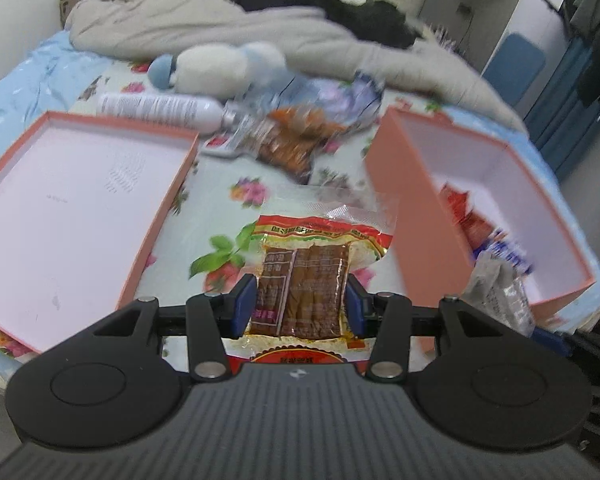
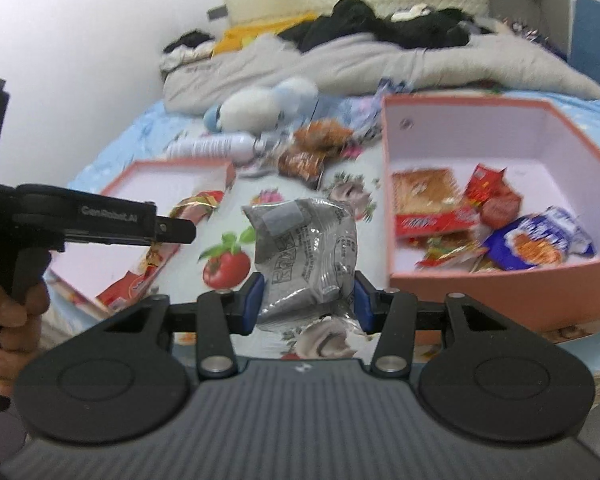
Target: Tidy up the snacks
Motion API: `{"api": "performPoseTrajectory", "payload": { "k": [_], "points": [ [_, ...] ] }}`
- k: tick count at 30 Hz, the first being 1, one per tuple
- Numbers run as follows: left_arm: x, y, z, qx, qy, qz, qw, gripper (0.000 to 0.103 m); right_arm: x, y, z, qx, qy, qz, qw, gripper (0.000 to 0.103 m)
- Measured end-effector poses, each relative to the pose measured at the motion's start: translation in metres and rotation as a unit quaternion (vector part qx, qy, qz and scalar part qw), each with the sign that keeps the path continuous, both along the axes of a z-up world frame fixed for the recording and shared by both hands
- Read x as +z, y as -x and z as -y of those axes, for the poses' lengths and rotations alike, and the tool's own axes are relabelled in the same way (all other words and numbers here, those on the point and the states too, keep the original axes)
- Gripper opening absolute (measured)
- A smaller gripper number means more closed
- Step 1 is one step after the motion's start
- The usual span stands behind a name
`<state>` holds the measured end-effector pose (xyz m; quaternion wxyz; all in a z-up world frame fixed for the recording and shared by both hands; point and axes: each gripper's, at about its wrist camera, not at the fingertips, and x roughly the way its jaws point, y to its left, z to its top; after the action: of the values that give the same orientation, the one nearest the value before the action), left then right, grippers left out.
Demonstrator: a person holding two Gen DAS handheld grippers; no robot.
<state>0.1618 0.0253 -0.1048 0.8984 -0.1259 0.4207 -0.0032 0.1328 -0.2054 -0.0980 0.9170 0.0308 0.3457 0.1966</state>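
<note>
My left gripper is shut on a red and yellow snack packet with brown strips inside, held above the flowered bedsheet. The right wrist view shows that gripper from the side, in a person's hand. My right gripper is shut on a crumpled silver-grey packet, also lifted off the sheet. A deep pink box stands to the right with several snack packets in it. Its wall is just right of the left gripper. The shallow pink lid lies on the left with nothing in it.
More loose snack packets lie in a heap on the sheet between lid and box. Behind them are a white spray bottle on its side, a white and blue plush toy and a bunched grey duvet with dark clothes.
</note>
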Motion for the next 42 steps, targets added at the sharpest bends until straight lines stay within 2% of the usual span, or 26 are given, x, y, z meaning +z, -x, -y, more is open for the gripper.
{"api": "performPoseTrajectory", "payload": {
  "k": [8, 16, 18, 22, 28, 31, 35, 42],
  "points": [
    [0.043, 0.006, 0.041, -0.028, 0.020, 0.039, 0.9986, 0.052, 0.030, 0.014, 0.040, -0.056, -0.015, 0.024, 0.998, 0.049],
    [0.057, -0.011, 0.082, -0.064, 0.025, 0.054, 0.9962, 0.051, 0.035, 0.011, 0.074, -0.102, -0.018, 0.038, 0.994, 0.049],
    [0.057, -0.022, 0.091, -0.073, 0.028, 0.054, 0.9955, 0.026, 0.034, 0.005, 0.083, -0.115, -0.022, 0.037, 0.992, 0.049],
    [0.047, -0.052, 0.108, -0.089, 0.032, 0.046, 0.9945, 0.025, 0.028, -0.015, 0.098, -0.134, -0.019, 0.046, 0.990, 0.049],
    [0.022, -0.091, 0.129, -0.102, 0.032, 0.023, 0.9940, 0.024, 0.002, -0.059, 0.111, -0.155, -0.003, 0.025, 0.988, 0.049],
    [0.014, -0.098, 0.133, -0.104, 0.040, 0.012, 0.9937, 0.024, -0.006, -0.068, 0.118, -0.161, -0.008, 0.016, 0.987, 0.049],
    [0.005, -0.100, 0.136, -0.114, 0.029, 0.002, 0.9930, 0.024, -0.010, -0.070, 0.125, -0.161, -0.013, 0.011, 0.987, 0.049],
    [-0.021, -0.110, 0.117, -0.084, 0.024, -0.021, 0.9959, 0.028, -0.024, -0.096, 0.130, -0.168, -0.011, -0.009, 0.986, 0.050]
  ]
}}
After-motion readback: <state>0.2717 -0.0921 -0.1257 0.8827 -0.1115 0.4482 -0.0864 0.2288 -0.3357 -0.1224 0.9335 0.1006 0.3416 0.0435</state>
